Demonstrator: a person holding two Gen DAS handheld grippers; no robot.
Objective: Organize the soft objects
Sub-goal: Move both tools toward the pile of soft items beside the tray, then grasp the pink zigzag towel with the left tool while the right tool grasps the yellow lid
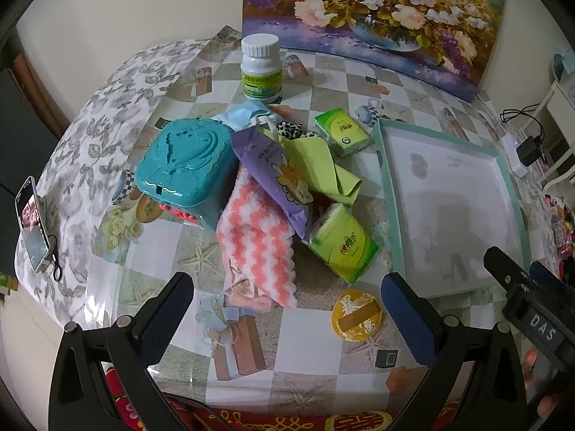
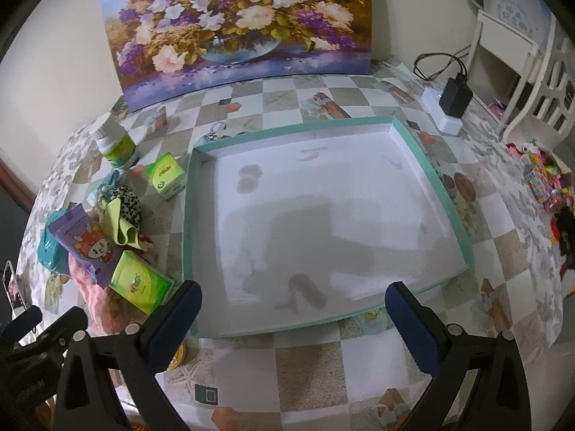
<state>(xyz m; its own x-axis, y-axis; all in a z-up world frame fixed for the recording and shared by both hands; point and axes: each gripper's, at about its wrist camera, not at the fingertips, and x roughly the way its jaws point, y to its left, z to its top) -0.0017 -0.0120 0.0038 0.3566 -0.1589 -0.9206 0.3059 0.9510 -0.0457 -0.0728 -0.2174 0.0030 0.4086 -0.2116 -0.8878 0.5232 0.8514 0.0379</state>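
A pile of soft things lies left of a shallow teal-rimmed white tray (image 1: 386, 165) (image 2: 190, 186). It holds a pink-and-white wavy fuzzy cloth (image 1: 258, 244), a purple wipes pack (image 1: 276, 176) (image 2: 90, 244), a lime cloth (image 1: 323, 168) (image 2: 124, 228), a leopard-print piece (image 1: 291, 130) (image 2: 125, 201), a blue face mask (image 1: 240, 115) and two green tissue packs (image 1: 341, 242) (image 1: 341, 131) (image 2: 138, 282) (image 2: 166, 176). My left gripper (image 1: 287, 319) is open and empty, just short of the pile. My right gripper (image 2: 293, 323) is open and empty at the tray's near edge; it also shows in the left wrist view (image 1: 528, 298).
A teal plastic toy box (image 1: 183, 168) rests against the pile's left. A white pill bottle (image 1: 260, 68) stands behind. A yellow round disc (image 1: 355, 314) lies near my left gripper. A flower painting (image 2: 237, 21) leans at the back. A charger (image 2: 449, 104) sits at the right, a phone (image 1: 32, 222) at the left.
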